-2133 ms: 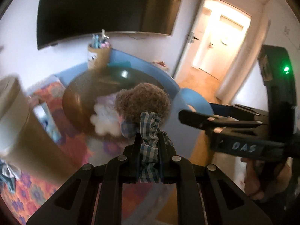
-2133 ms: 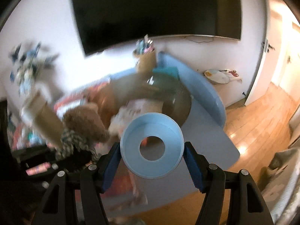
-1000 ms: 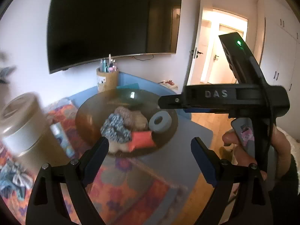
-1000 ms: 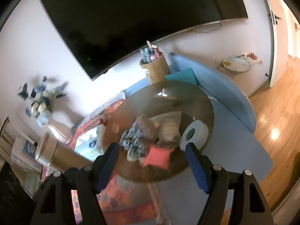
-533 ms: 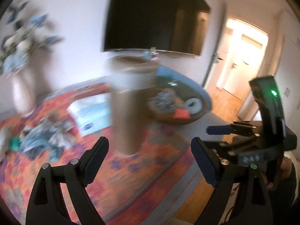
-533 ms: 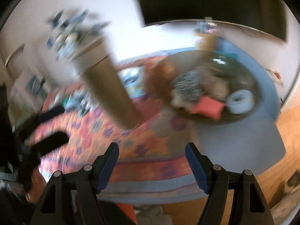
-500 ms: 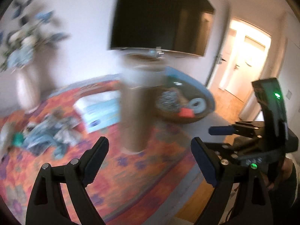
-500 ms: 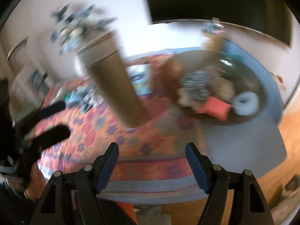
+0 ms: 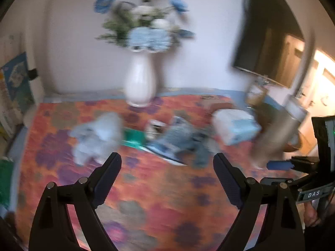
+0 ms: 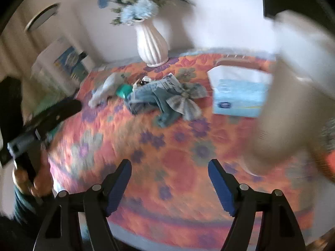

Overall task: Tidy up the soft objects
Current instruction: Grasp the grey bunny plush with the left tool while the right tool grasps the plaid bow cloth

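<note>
Covering most of both views is a quilted orange rug with purple and grey flowers (image 10: 167,146). On it stands a tall beige cylinder with a white top (image 10: 282,96), much blurred. Beside it lies a soft white-and-blue plastic pack (image 10: 238,92). A ribbed white ceramic vase (image 10: 151,44) holds blue flowers. A crumpled blue denim cloth (image 10: 155,98) lies mid-rug, with a fluffy pale plush toy (image 9: 96,136) near it. The left gripper (image 9: 167,179) and right gripper (image 10: 169,186) both have their fingers spread, with nothing between them; the right ones have just been opening.
</note>
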Available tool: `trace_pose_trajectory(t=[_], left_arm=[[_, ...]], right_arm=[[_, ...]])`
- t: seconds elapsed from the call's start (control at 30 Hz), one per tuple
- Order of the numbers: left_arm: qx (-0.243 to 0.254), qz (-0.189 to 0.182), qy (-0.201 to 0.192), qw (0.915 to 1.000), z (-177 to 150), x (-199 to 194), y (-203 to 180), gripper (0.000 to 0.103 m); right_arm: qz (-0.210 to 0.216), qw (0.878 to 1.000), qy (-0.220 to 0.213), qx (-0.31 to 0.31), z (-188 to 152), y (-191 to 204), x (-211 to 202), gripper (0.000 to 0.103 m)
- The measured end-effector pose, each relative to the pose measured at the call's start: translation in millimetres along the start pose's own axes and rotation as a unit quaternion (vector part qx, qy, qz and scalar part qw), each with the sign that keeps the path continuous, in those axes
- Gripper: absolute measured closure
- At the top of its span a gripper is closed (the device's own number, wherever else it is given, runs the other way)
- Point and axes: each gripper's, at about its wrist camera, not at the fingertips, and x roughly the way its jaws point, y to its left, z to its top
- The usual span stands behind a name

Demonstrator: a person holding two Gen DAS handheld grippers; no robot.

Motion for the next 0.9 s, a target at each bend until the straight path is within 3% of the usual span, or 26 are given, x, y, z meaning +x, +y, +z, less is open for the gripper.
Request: trace_pose_trajectory(t=[0.13, 0.27, 0.43, 0.63, 0.7, 0.73, 0.77, 0.83, 0.9], left_arm=[[0.009, 0.013, 0.019, 0.9997, 17.9, 22.8, 29.9, 0.014], [0.015, 0.015, 0.049, 0.9986, 30.0, 52.8, 48.9, 0.014], [0.013, 0.010, 0.078, 0.9968, 39.5, 85.3, 61.8, 0.014], [0.005, 0.039, 0.110, 0.9931, 38.6, 123.7, 79.7, 0.014], [-0.004, 0.043, 0.111, 0.9928, 36.7, 129.8, 87.2, 0.017], [-0.008, 0.045, 0.106, 0.9933, 35.5, 130.2, 90.2, 0.034], [-0.009, 0.046, 0.104, 0.9935, 34.6, 130.1, 92.7, 0.040], [-0.017, 0.033, 0.094, 0.9949, 35.1, 126.2, 95.9, 0.048], [-0.016, 0.031, 0.080, 0.9961, 36.0, 119.3, 96.4, 0.051]], right_arm=[[-0.034, 0.998, -0.014, 0.050, 30.7, 15.0, 37.2, 0.029], [-0.089, 0.989, -0.074, 0.092, 58.7, 18.3, 52.5, 0.029], [-0.133, 0.982, -0.061, 0.119, 72.2, 12.6, 84.6, 0.035], [-0.125, 0.978, -0.041, 0.163, 74.1, -11.5, 112.7, 0.036], [-0.117, 0.978, -0.040, 0.170, 73.1, -16.0, 120.0, 0.044], [-0.118, 0.978, -0.047, 0.165, 72.8, -17.7, 118.7, 0.058], [-0.109, 0.980, -0.049, 0.160, 73.1, -18.5, 117.5, 0.069], [-0.096, 0.980, -0.055, 0.163, 69.6, -21.3, 113.1, 0.081], [-0.087, 0.980, -0.068, 0.168, 65.2, -23.5, 106.9, 0.083]])
